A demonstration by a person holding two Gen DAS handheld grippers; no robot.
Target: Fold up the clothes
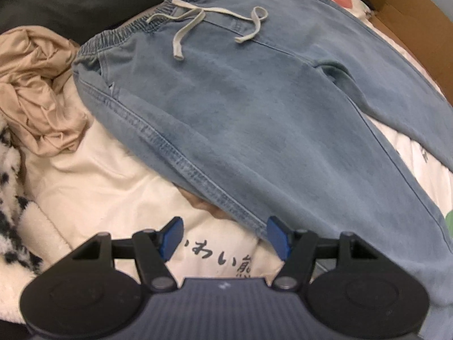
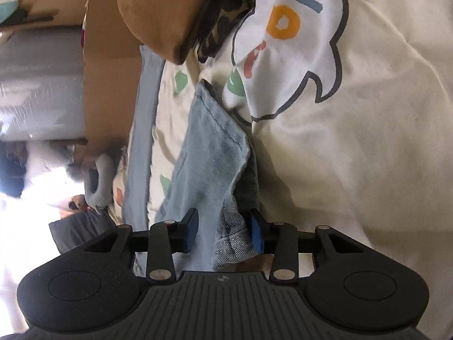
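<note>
Light blue jeans with an elastic waist and a pale drawstring lie spread flat on the bed. My left gripper stands open just above the jeans' side seam, with its right fingertip at the denim's edge and a white printed T-shirt under the gap. In the right wrist view a jeans leg runs away from me. Its bunched hem sits between the jaws of my right gripper, against the right pad, and a small gap shows at the left pad.
A crumpled beige garment and a black-and-white fleece lie left of the jeans. A cardboard box stands past the bed's far right. A brown cushion and the cream printed sheet fill the right wrist view.
</note>
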